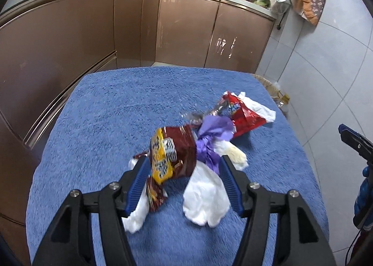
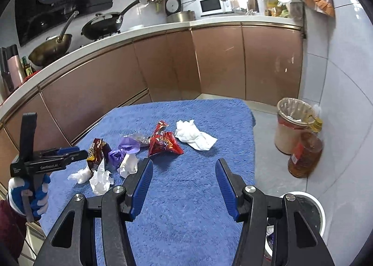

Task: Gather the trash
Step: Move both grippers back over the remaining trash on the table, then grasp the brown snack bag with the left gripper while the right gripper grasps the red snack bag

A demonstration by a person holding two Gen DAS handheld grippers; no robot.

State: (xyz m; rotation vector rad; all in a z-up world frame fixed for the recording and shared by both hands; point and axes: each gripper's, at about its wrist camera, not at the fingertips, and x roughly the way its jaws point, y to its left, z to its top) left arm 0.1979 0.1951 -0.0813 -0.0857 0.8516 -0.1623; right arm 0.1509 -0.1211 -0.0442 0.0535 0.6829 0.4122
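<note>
Trash lies on a blue towel-covered table (image 1: 105, 114). My left gripper (image 1: 184, 161) is open, its jaws standing either side of a brown and yellow snack wrapper (image 1: 170, 151) and a white tissue (image 1: 205, 193). A purple wrapper (image 1: 214, 135) and a red snack bag (image 1: 242, 114) lie beyond. In the right wrist view my right gripper (image 2: 184, 163) is open and empty above bare towel (image 2: 186, 207), short of the red bag (image 2: 164, 142) and a white tissue (image 2: 194, 135). The left gripper (image 2: 79, 154) shows at the left by the brown wrapper (image 2: 96, 149).
A white-rimmed bin (image 2: 310, 207) sits below the table's right edge. A lined waste basket (image 2: 291, 124) and an oil bottle (image 2: 305, 154) stand on the floor by the tiled wall. Brown kitchen cabinets (image 2: 163, 61) run behind the table.
</note>
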